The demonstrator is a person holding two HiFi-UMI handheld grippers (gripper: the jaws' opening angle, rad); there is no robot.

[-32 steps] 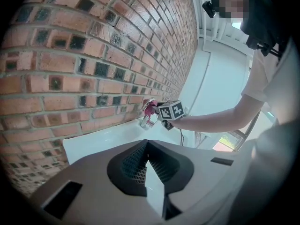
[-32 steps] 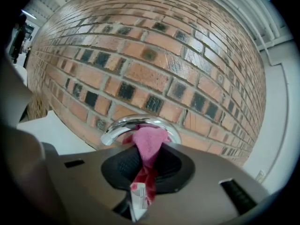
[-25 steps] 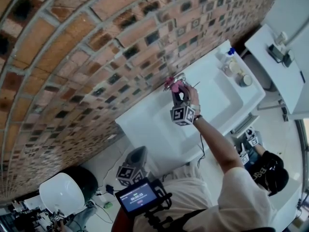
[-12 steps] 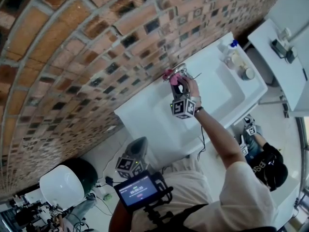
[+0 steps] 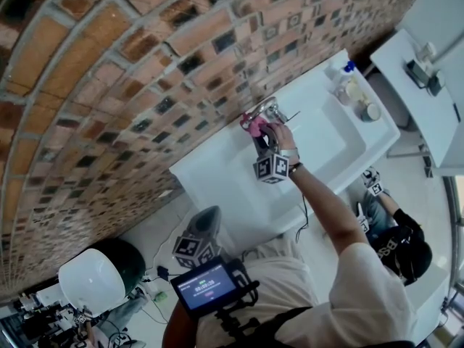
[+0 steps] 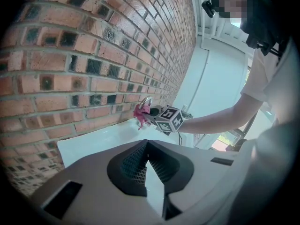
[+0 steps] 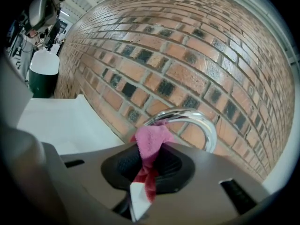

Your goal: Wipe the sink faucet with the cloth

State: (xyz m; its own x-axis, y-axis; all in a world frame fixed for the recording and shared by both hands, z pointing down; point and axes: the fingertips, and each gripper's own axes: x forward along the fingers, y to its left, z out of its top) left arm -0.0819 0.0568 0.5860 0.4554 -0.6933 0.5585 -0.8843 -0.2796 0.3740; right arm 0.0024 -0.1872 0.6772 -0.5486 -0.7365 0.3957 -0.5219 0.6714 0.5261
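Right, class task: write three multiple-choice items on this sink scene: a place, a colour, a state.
1. Where is the cloth? A) on the floor B) up at the faucet C) in the bin
2. What colour is the cloth? A) pink B) blue C) yellow
3. What state is the right hand-held gripper in? A) open, empty B) shut on a bottle C) shut on the cloth

B: its top overlaps the faucet's arch.
A: it shows pink in every view.
C: the jaws pinch its lower end.
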